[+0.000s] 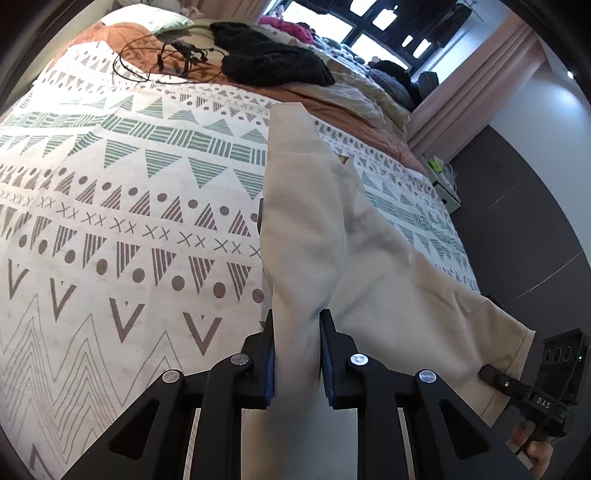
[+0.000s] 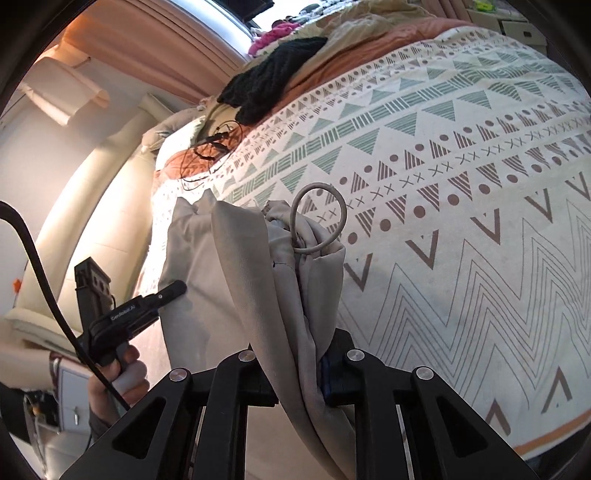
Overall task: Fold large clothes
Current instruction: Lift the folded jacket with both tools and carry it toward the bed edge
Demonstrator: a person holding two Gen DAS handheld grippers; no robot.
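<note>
left gripper [image 1: 297,354]: jaws nearly together, blue pads pressed on a fold of the beige garment [image 1: 369,266]; cloth fills the narrow gap between them.
right gripper [image 2: 301,373]: jaws likewise drawn close and clamped on a bunched edge of the same garment [image 2: 240,280]; one blue pad shows against the cloth.
beige garment: held up between the two grippers, above the patterned bedspread [image 1: 129,221]; it hangs as a sheet spanning from one tool to the other, with one end reaching up over the bedspread in the left wrist view.
drawstring [image 2: 321,218]: a pale cord loop standing up from the gathered cloth just beyond the right gripper, over the bedspread.
patterned bedspread: white with green and brown triangles, dots, crosses and zigzags; the landmark for all places here.
black knit garment [image 1: 269,55]: heaped at the far end of the bedspread, on the rust-coloured cover [image 1: 122,37].
black cable [image 1: 162,61]: loose loops on the far edge of the bedspread, just beside the black knit garment.
clothes pile [image 1: 354,81]: mixed fabrics beyond the bedspread, toward the window [image 1: 332,22].
hand [image 2: 118,380]: grips the left tool's handle, off the side of the bedspread.
curtain [image 1: 476,85]: pink, past the far corner of the bedspread.
</note>
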